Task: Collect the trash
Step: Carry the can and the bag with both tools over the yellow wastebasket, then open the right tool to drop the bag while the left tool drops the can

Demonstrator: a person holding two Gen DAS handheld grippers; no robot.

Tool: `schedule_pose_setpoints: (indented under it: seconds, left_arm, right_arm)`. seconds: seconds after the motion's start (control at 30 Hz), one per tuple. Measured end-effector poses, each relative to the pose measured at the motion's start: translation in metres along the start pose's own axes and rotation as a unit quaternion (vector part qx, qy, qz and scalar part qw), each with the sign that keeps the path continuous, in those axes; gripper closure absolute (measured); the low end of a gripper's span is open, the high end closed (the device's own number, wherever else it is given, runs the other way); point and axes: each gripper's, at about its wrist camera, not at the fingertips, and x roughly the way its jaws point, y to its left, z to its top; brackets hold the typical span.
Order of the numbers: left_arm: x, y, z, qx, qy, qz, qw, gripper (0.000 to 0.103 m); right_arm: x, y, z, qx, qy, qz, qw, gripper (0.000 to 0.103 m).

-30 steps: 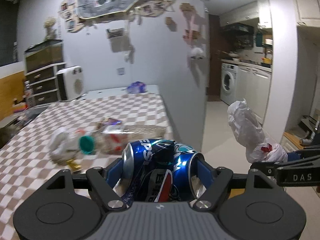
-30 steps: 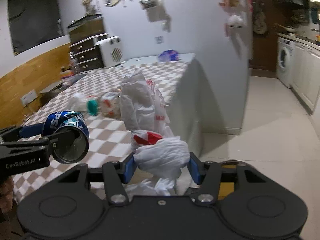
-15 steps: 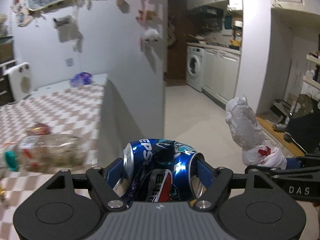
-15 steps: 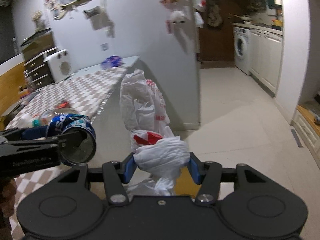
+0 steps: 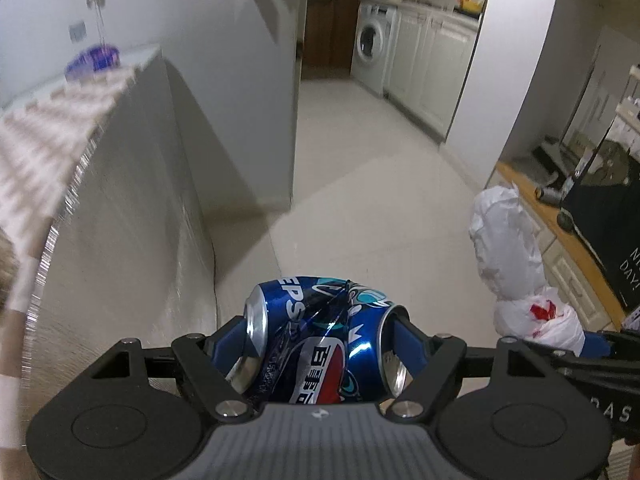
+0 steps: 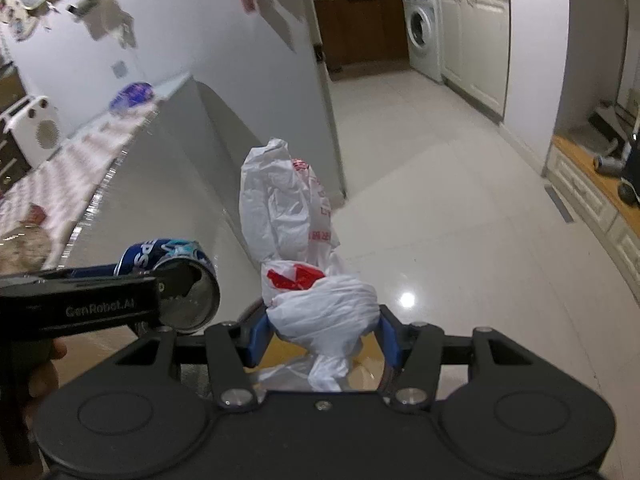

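Observation:
A crushed blue Pepsi can [image 5: 320, 336] lies crosswise between the blue pads of my left gripper [image 5: 322, 342], which is shut on its two ends. In the right wrist view the same can [image 6: 176, 272] shows at the lower left, held out over the floor. My right gripper [image 6: 322, 330] is shut on a bunched white plastic bag [image 6: 296, 240] with red print; the bag stands up above the pads. That bag [image 5: 516, 264] also appears at the right of the left wrist view. Both grippers point down toward the pale tiled floor.
The table with the checked cloth [image 6: 60, 176] runs along the left, its grey side panel [image 5: 132, 216] close by. A purple wrapper [image 6: 132, 96] lies at the table's far end. White cabinets and a washing machine [image 6: 422, 28] line the far right. A wooden step [image 5: 560, 232] sits at right.
Both grippers swung right and tilted down, away from the tabletop toward the floor. The bottle and other litter on the table have left the left wrist view. Both grips are unchanged.

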Motion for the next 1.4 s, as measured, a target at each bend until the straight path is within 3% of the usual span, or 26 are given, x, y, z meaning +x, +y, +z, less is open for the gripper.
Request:
schedule_pose_setpoints:
  seconds: [0.4, 0.67, 1.0, 1.17, 1.3, 1.4]
  left_arm:
    - [0.09, 0.014, -0.009, -0.01, 0.116, -0.011, 0.9931, 0.025]
    - [0.119, 0.024, -0.015, -0.019, 0.162, -0.015, 0.9864, 0.025]
    - [0.128, 0.03, -0.017, -0.022, 0.174, -0.008, 0.9844, 0.024]
    - [0.129, 0.028, -0.017, -0.015, 0.173, -0.011, 0.9847, 0.024]
    - [0.13, 0.028, -0.016, -0.019, 0.174, -0.008, 0.9846, 0.023]
    - [0.132, 0.026, -0.017, -0.017, 0.177, -0.01, 0.984, 0.022]
  right_arm:
    - [0.08, -0.004, 0.005, 0.014, 0.093, -0.015, 0.995, 0.048]
    - [0.125, -0.001, 0.007, 0.019, 0.137, -0.023, 0.99, 0.047]
    - [0.161, 0.0, 0.01, 0.01, 0.176, -0.02, 0.984, 0.047]
    - [0.172, -0.005, 0.009, 0.026, 0.173, -0.005, 0.985, 0.046]
    - [0.17, -0.013, 0.006, 0.056, 0.166, 0.022, 0.984, 0.03]
    - [0.169, -0.012, 0.004, 0.05, 0.17, 0.012, 0.984, 0.028]
